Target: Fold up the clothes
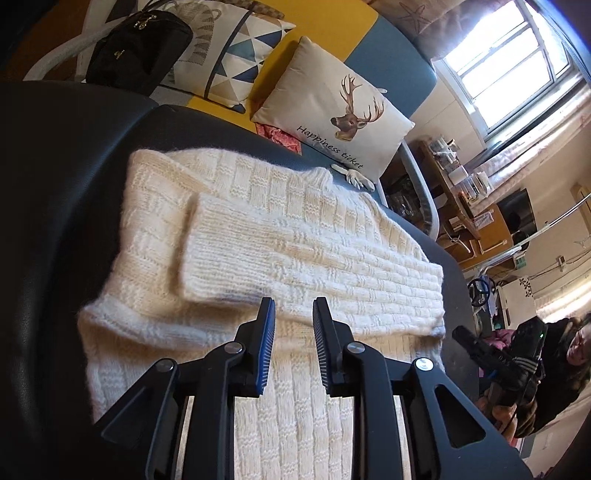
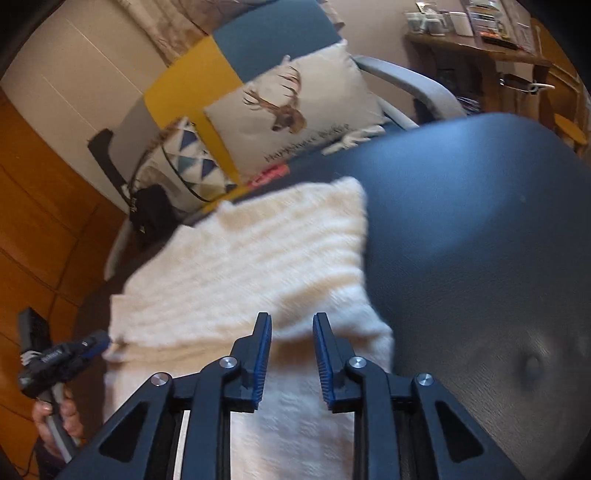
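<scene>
Lying flat on the dark padded counter (image 1: 55, 221) is a cream knitted sweater (image 1: 258, 236), with one sleeve (image 1: 295, 258) folded across its body so that the ribbed cuff ends near the middle of the chest. In the left wrist view the left tool (image 1: 293, 314) hangs just above the lower part of the sweater, its two blue-padded fingers (image 1: 267, 332) spread apart with nothing between them. In the right wrist view the right tool (image 2: 291, 328) is likewise spread and empty, poised over the near edge of the same sweater (image 2: 240, 266), which looks blurred there; the bare dark counter (image 2: 480, 240) fills the right side of that view. Each camera catches the other tool at the edge of its picture: the right tool (image 1: 491, 354) shows at the far right of the left wrist view, and the left tool (image 2: 107, 341) shows at the lower left of the right wrist view, its tip just beside the sweater's edge. Beyond the counter stands a yellow and blue sofa (image 1: 332, 33) carrying a deer cushion (image 1: 332, 114), a triangle-patterned cushion (image 1: 240, 55) and a black bag (image 1: 136, 48). A window (image 1: 517, 62) glows at the upper right.
</scene>
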`<state>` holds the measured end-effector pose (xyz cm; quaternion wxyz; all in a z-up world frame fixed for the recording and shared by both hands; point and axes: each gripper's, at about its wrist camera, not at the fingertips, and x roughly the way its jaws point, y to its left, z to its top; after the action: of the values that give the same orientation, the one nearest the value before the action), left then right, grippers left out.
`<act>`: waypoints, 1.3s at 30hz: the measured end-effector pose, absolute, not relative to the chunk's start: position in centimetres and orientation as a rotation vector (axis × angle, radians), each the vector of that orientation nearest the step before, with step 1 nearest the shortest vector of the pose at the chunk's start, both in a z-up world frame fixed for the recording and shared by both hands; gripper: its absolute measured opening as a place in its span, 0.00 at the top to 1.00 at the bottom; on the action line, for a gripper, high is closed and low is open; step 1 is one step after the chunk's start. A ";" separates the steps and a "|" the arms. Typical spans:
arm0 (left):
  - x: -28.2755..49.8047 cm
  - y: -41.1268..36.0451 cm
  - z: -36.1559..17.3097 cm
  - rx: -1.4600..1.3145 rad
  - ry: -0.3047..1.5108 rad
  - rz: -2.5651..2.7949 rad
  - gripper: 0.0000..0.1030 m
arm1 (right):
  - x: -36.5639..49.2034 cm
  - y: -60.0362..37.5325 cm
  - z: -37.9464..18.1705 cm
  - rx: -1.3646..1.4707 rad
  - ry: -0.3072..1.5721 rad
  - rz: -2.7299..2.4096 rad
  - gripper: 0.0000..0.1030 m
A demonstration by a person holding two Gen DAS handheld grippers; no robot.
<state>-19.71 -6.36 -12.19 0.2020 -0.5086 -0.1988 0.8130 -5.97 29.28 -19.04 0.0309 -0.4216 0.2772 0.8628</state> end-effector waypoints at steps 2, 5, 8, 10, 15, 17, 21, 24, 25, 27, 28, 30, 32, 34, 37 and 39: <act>-20.0 -6.1 -12.4 -1.427 -0.554 2.267 0.78 | -7.9 28.8 -19.2 -1.323 0.791 2.659 0.77; -20.3 -6.2 -13.1 -1.454 -0.554 2.266 0.78 | -9.7 29.0 -21.1 -1.421 0.636 2.501 0.87; -20.4 -6.8 -13.3 -1.461 -0.560 2.268 0.78 | -9.5 30.0 -21.2 -1.402 0.621 2.460 0.91; -20.4 -7.3 -13.0 -1.443 -0.563 2.283 0.78 | -9.1 30.2 -20.1 -1.365 0.617 2.483 0.86; -21.9 -7.0 -11.9 -1.392 -0.535 2.309 0.78 | -13.3 28.5 -17.1 -1.333 0.551 2.624 0.85; -22.9 -6.6 -12.8 -1.446 -0.506 2.314 0.78 | -15.9 28.0 -17.6 -1.371 0.483 2.582 0.85; -23.8 -6.7 -15.1 -1.537 -0.494 2.295 0.78 | -17.7 30.5 -19.6 -1.424 0.428 2.457 0.86; -23.4 -7.2 -13.9 -1.445 -0.531 2.311 0.78 | -17.8 30.7 -18.5 -1.379 0.436 2.500 0.83; -23.4 -7.4 -13.3 -1.404 -0.551 2.316 0.78 | -17.9 30.2 -18.0 -1.375 0.455 2.554 0.83; -23.8 -7.2 -12.3 -1.356 -0.554 2.321 0.78 | -18.5 28.8 -17.5 -1.392 0.472 2.644 0.82; -24.2 -7.0 -12.2 -1.355 -0.551 2.321 0.78 | -19.1 28.1 -17.8 -1.424 0.446 2.653 0.82; -25.2 -6.3 -12.9 -1.425 -0.476 2.338 0.78 | -20.2 26.8 -18.4 -1.488 0.391 2.670 0.82; -26.0 -6.2 -14.0 -1.516 -0.453 2.340 0.78 | -21.1 26.7 -20.2 -1.573 0.271 2.562 0.82; -26.1 -6.9 -14.2 -1.508 -0.528 2.317 0.78 | -21.4 27.3 -20.1 -1.553 0.328 2.572 0.82; -26.6 -6.8 -12.4 -1.410 -0.565 2.314 0.78 | -22.0 27.4 -18.2 -1.478 0.409 2.674 0.82; -27.8 -5.8 -11.4 -1.381 -0.548 2.293 0.78 | -23.3 26.8 -17.6 -1.476 0.377 2.719 0.78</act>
<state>-27.75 -5.75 -11.36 0.2031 -0.4950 -0.1963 0.8217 -23.31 26.84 -17.59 0.0125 -0.4736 0.1209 0.8723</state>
